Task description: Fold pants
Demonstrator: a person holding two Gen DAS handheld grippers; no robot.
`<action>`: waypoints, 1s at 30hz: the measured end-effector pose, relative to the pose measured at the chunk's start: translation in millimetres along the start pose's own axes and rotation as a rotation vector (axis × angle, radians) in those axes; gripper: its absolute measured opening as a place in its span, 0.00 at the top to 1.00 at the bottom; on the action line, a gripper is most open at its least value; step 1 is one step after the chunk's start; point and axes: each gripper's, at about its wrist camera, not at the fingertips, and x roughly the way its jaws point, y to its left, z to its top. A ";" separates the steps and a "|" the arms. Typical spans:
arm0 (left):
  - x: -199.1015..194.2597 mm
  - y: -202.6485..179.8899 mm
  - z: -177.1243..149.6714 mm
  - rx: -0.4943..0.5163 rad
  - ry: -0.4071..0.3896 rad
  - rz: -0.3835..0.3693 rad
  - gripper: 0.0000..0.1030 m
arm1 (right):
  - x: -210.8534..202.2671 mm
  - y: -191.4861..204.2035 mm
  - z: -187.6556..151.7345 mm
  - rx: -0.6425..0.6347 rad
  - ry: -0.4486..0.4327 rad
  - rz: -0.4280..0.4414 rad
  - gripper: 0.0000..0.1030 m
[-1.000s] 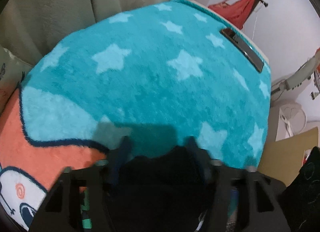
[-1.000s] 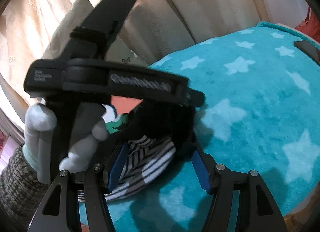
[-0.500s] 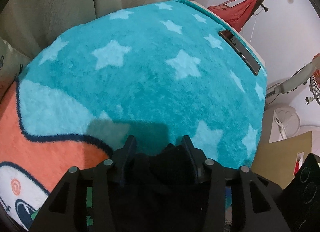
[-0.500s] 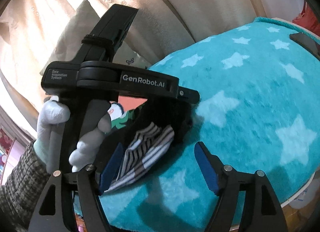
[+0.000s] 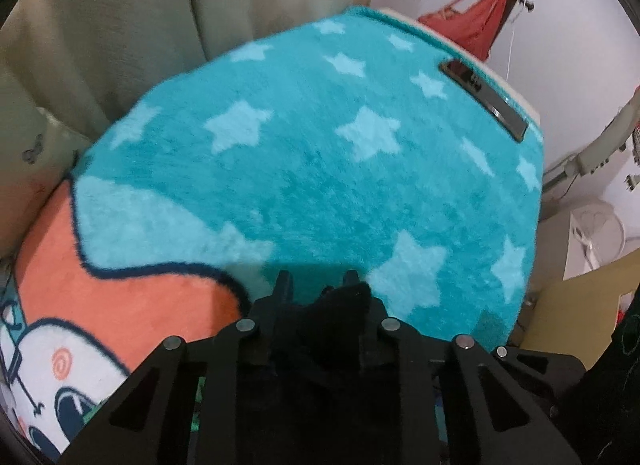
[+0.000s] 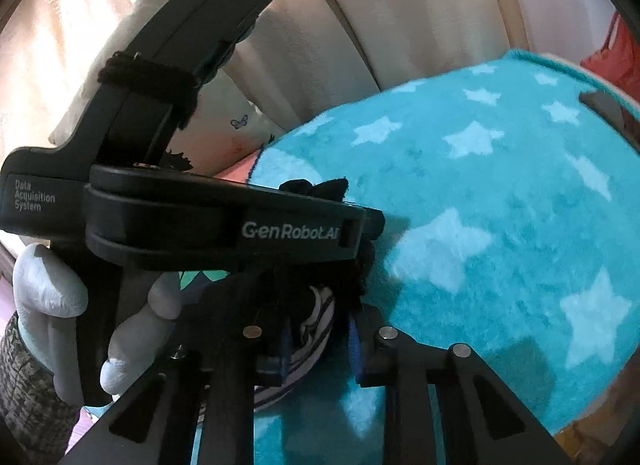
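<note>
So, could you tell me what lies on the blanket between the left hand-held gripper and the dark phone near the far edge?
Only bare star-patterned blanket separates the left hand-held gripper from the phone, as the left wrist view shows.

Your left tongs (image 5: 318, 285) sit nearly closed, their 2 fingers pinching dark cloth. Your right tongs (image 6: 318, 339) are drawn narrow on fabric too. Your gloved left hand (image 6: 80, 321) wraps the left handle.
</note>
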 end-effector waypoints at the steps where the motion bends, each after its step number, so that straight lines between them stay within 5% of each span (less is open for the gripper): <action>1: -8.7 2.6 -2.3 -0.009 -0.018 0.006 0.76 | -3.7 6.4 0.6 -0.024 -0.012 -0.007 0.77; 11: -95.8 69.7 -69.7 -0.265 -0.215 0.070 0.75 | -22.8 95.9 -1.8 -0.308 -0.068 0.041 0.77; 17: -119.2 133.7 -142.2 -0.518 -0.280 0.037 0.71 | 8.2 154.2 -21.5 -0.481 -0.006 0.100 0.76; 22: -152.8 160.9 -199.6 -0.622 -0.378 0.094 0.69 | 38.7 179.5 -43.6 -0.557 0.070 0.121 0.75; 25: -167.1 172.3 -228.0 -0.669 -0.425 0.123 0.67 | 50.8 184.5 -51.9 -0.559 0.120 0.156 0.66; 27: -171.8 177.8 -243.7 -0.698 -0.445 0.136 0.66 | 50.8 190.1 -58.5 -0.554 0.147 0.188 0.49; 30: -177.6 184.3 -263.7 -0.734 -0.474 0.163 0.63 | 46.0 198.3 -66.0 -0.567 0.173 0.237 0.42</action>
